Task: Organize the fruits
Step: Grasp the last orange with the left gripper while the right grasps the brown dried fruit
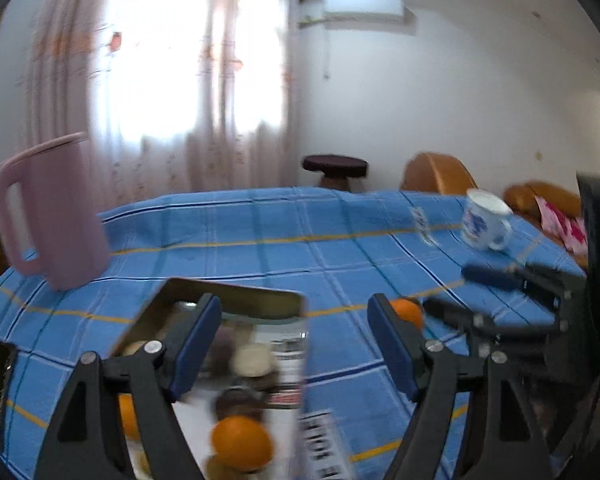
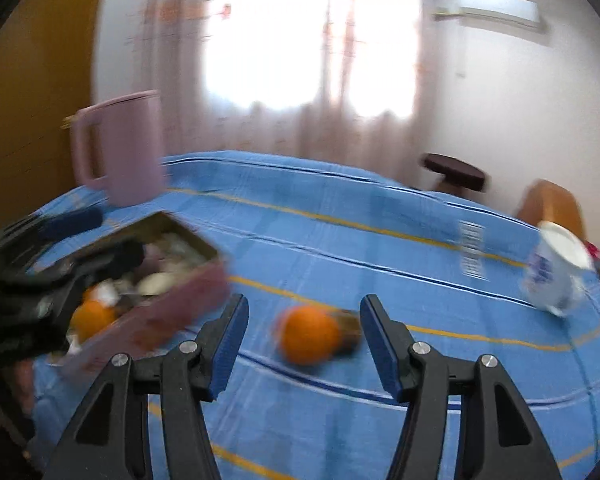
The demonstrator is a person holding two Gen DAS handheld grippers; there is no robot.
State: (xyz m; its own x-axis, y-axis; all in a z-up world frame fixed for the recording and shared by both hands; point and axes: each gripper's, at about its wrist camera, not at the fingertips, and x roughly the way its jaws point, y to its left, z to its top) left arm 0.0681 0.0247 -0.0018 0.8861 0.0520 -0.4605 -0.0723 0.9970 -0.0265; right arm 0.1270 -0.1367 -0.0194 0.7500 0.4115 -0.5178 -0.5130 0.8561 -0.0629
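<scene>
A loose orange [image 2: 308,334] lies on the blue checked tablecloth [image 2: 340,240], with a small brownish thing [image 2: 350,332], too blurred to name, touching its right side. My right gripper [image 2: 304,304] stands open just in front of that orange, with nothing between the pads. An open tin box [image 1: 240,300] holds an orange [image 1: 242,444], a second orange [image 1: 126,412] and pale round items. Above the box my left gripper [image 1: 294,308] hovers open and empty. The loose orange [image 1: 410,312] peeks out beside its right finger, and the right gripper [image 1: 452,288] shows further right.
A pink pitcher [image 1: 52,216] stands at the table's far left, behind the box. A white and blue mug [image 1: 484,220] sits at the far right near the edge, next to a small printed marker [image 2: 472,252]. A dark stool [image 1: 336,168] and brown chairs stand beyond the table.
</scene>
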